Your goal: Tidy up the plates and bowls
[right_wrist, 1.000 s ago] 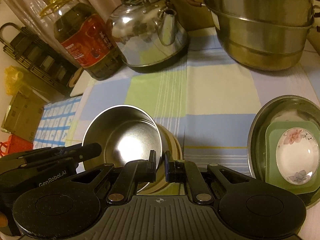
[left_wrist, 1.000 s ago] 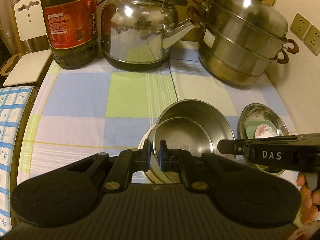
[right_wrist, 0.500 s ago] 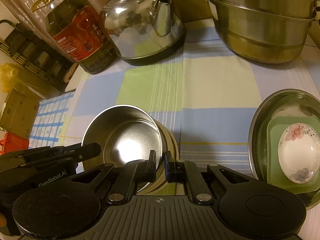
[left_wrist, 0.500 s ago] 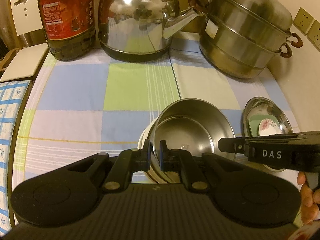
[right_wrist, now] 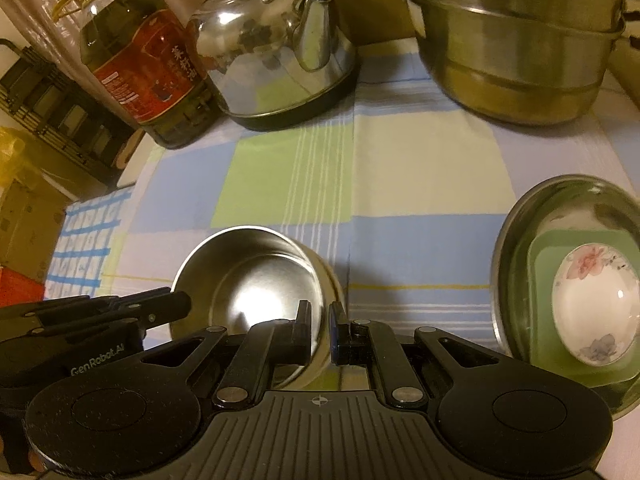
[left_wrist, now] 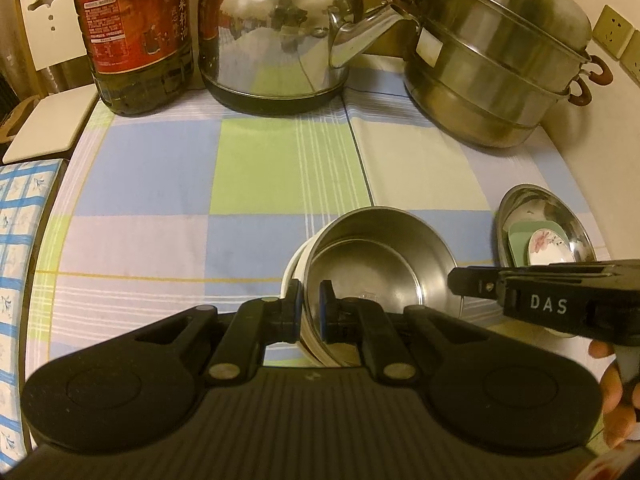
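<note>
- Where the left wrist view looked forward, the left claw (left_wrist: 309, 312) was nearly closed, pinching the near rim of a steel bowl (left_wrist: 380, 256); one finger sat outside the wall, the other inside.
- Steel bowl sat nested in a cream bowl (left_wrist: 289, 276), whose rim showed only at its left side, on the checked cloth of the tabletop (left_wrist: 168, 200).
- Right claw's black body (left_wrist: 552, 300), marked DAS, reached in from the right edge, its tip at the steel bowl's right rim.
- To the right, near the wall, a steel dish (left_wrist: 520, 208) held a green square plate (left_wrist: 518, 240) with a floral saucer (left_wrist: 548, 246) on top.
- At the back: oil bottle (left_wrist: 136, 32), kettle (left_wrist: 276, 32), stacked steamer pot (left_wrist: 496, 60).
- From the right wrist view, the right claw (right_wrist: 320, 330) was narrow, gripping the steel bowl's (right_wrist: 248, 276) right rim, one finger inside and one outside.
- Left claw's body (right_wrist: 96, 324) lay at the bowl's left side.
- Steel dish (right_wrist: 508, 264) stood well apart to the right, the green plate (right_wrist: 540, 280) and floral saucer (right_wrist: 596, 304) inside it.
- Bottle (right_wrist: 140, 64), kettle (right_wrist: 272, 48) and steamer (right_wrist: 516, 40) lined the far edge.
</note>
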Available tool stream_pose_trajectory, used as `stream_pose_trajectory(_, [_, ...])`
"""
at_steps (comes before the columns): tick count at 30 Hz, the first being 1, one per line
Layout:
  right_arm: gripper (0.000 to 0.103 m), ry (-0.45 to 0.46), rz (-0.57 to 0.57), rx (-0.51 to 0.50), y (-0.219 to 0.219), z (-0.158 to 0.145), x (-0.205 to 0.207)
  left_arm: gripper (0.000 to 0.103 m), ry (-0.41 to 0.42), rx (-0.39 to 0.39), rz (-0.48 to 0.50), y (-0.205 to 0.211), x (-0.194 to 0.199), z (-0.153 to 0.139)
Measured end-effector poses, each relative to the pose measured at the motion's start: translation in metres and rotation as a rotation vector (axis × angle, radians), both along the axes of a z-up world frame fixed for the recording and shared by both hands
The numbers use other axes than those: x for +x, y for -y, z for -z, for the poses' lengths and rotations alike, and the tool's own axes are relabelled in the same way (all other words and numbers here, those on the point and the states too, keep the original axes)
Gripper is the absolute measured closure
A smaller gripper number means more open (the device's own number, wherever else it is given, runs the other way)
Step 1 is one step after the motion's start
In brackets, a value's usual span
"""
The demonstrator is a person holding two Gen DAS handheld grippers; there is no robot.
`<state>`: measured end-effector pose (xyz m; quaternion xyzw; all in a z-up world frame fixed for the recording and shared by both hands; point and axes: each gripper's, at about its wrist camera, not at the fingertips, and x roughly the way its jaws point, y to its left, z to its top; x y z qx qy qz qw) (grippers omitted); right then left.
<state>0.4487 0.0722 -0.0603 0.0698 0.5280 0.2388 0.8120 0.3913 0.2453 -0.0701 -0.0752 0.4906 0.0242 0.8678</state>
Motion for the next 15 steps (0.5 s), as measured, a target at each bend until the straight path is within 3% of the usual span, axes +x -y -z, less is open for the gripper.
stream_pose_trajectory(7, [0.095, 0.023, 0.003, 0.048, 0.009, -0.002, -0.008, 0.095, 0.000, -0.001, -0.001, -0.001, -0.002, 0.000])
stream_pose_trajectory(15, [0.095, 0.052, 0.007, 0.034, 0.007, 0.007, -0.015, 0.095, 0.007, 0.019, 0.009, 0.003, -0.004, 0.002])
